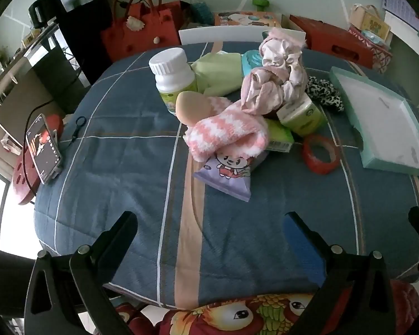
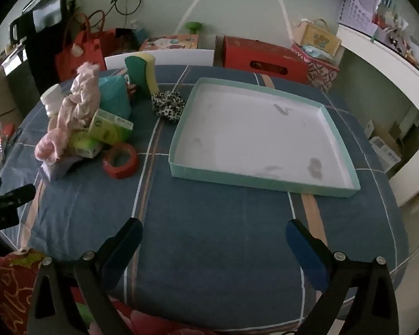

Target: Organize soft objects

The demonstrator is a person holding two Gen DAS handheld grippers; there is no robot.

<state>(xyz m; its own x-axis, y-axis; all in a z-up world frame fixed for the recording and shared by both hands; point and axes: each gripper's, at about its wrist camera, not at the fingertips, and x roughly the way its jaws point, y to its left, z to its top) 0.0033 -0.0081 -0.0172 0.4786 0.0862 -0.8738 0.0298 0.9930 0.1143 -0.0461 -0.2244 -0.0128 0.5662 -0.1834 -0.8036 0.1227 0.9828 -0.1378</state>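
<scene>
Left wrist view: the left hand-held gripper (image 1: 209, 223), spread wide and holding nothing, hovers over the tabletop (image 1: 120, 167); one pink striped sock (image 1: 226, 131) lies ahead beside one white bottle (image 1: 173, 75). Right wrist view: the right hand-held gripper (image 2: 213, 237), equally wide, faces one tray (image 2: 181, 164); one leopard scrunchie (image 2: 168, 108) touches its far-left corner.
</scene>
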